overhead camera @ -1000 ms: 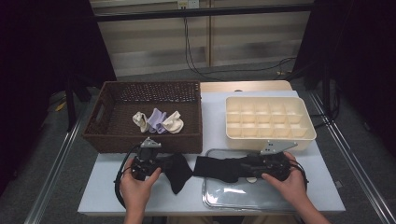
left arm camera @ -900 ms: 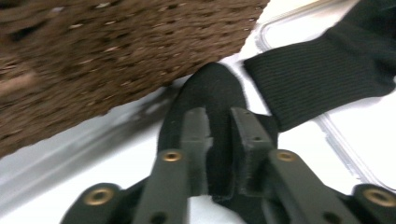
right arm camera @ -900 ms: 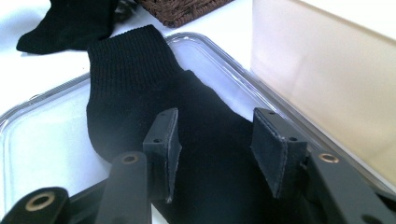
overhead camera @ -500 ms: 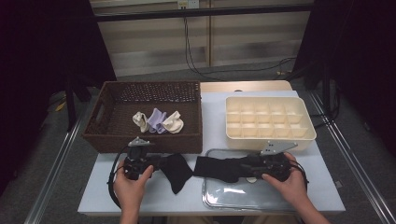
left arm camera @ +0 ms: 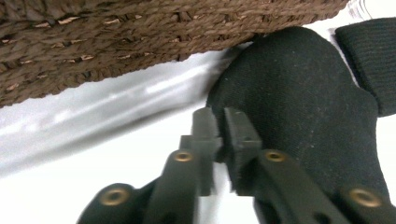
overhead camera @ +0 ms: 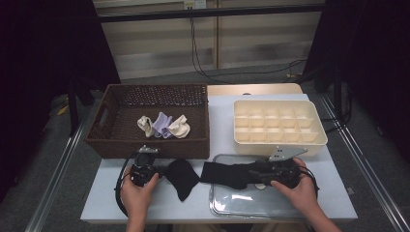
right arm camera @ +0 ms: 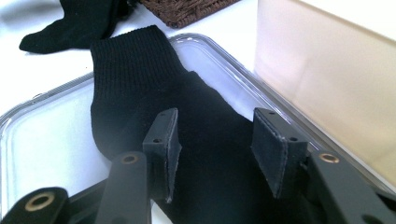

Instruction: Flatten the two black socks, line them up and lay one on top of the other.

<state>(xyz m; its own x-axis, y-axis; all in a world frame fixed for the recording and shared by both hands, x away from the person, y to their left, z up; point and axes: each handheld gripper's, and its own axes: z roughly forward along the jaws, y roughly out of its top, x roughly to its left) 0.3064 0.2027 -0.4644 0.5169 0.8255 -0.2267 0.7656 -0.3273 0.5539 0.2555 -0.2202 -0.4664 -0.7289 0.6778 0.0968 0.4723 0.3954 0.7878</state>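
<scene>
A black sock [overhead camera: 183, 176] [left arm camera: 303, 93] lies crumpled on the white table just in front of the basket. My left gripper [overhead camera: 162, 171] [left arm camera: 218, 116] is at its left edge. Its jaws have just been closing and now stand almost together, with the sock's edge between the tips. A second black sock [overhead camera: 225, 174] [right arm camera: 140, 79] lies stretched out on the clear tray [overhead camera: 241, 205] [right arm camera: 37, 140], cuff pointing left. My right gripper [overhead camera: 251, 174] [right arm camera: 217, 126] is over its foot end. The jaws are open, and the fabric lies flat under and between them.
A brown wicker basket [overhead camera: 154, 145] [left arm camera: 140, 37] at the back left holds several pale socks [overhead camera: 164, 125]. A cream divided box [overhead camera: 278, 140] [right arm camera: 327, 70] stands right behind the tray. The table's front edge is close to both hands.
My left hand has slid a little left and lower onto the sock's edge. The right hand and its sock have not moved.
</scene>
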